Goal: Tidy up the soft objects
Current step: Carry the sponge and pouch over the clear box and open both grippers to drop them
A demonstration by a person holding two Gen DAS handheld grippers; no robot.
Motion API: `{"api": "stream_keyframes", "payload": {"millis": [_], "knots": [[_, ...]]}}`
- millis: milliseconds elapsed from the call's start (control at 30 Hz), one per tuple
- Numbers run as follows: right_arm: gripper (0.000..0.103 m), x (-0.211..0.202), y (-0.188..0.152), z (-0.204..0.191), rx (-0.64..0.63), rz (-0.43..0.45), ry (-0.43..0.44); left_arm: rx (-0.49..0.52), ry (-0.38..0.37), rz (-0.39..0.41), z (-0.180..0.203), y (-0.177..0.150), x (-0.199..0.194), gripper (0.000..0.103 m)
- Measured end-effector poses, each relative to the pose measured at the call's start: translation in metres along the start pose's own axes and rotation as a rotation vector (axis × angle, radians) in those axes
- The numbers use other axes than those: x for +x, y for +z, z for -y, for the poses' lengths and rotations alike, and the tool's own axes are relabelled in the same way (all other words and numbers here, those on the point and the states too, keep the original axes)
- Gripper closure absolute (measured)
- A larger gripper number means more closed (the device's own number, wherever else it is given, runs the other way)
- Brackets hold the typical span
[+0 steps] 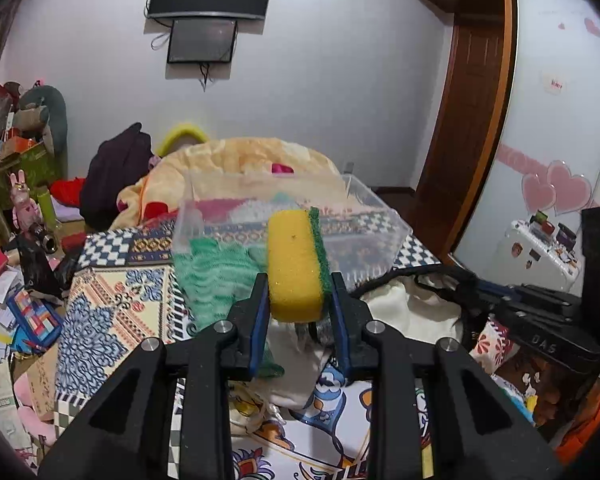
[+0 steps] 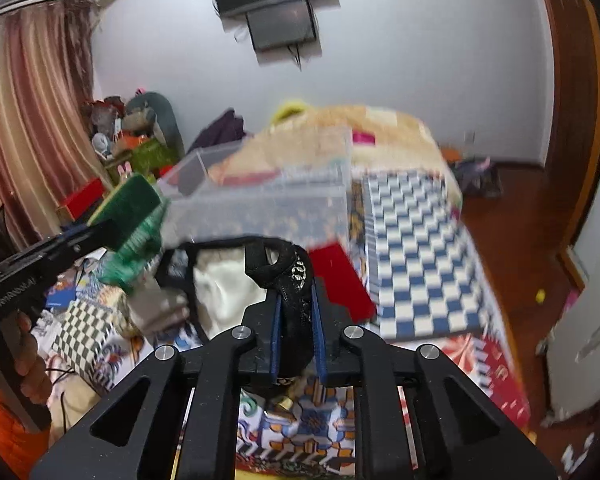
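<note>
My left gripper [image 1: 299, 288] is shut on a yellow sponge [image 1: 294, 264] with a green scouring side, held above the patterned bedspread just in front of a clear plastic bin [image 1: 364, 216]. A green knitted cloth [image 1: 212, 276] lies by the bin's near left corner. My right gripper [image 2: 296, 312] is shut on the black handle [image 2: 292, 280] of a black bag with a cream lining [image 2: 224, 292]. The left gripper with the sponge [image 2: 126, 200] also shows at the left of the right wrist view. The bin [image 2: 260, 200] sits just beyond the bag.
A bunched orange blanket [image 1: 240, 160] lies behind the bin. Clutter and boxes [image 1: 16, 240] fill the floor at left. A red flat box [image 2: 340, 280] lies right of the bag. A wooden door [image 1: 472, 120] and wardrobe stand at right. The right wrist view is blurred.
</note>
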State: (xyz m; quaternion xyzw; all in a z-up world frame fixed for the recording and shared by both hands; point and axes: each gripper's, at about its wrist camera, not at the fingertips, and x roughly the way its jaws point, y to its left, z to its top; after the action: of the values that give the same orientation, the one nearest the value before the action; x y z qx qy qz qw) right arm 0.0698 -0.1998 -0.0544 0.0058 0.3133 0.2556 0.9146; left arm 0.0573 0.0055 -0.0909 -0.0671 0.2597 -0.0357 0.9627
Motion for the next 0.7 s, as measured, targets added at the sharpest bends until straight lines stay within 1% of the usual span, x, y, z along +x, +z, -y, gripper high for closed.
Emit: {"api": "stream_keyframes", "payload": {"millis": [67,300,500,700], "knots": [[0.092,-0.004,0.008,-0.007,-0.026,0.032,0.002,-0.002,0.007,0.013,-0.002,0.004,-0.003,0.075],[0.092,-0.005,0.04,-0.016,-0.057,0.126,0.021,-0.006,0.03,0.06,-0.011,0.019,-0.012,0.075],[0.092,-0.013,0.063,-0.019,-0.078,0.227,-0.002,-0.019,0.042,0.115,-0.023,0.039,-0.019,0.075],[0.092,-0.007,0.08,-0.021,-0.089,0.285,-0.033,-0.001,0.087,0.141,-0.031,0.058,-0.01,0.074]]}}
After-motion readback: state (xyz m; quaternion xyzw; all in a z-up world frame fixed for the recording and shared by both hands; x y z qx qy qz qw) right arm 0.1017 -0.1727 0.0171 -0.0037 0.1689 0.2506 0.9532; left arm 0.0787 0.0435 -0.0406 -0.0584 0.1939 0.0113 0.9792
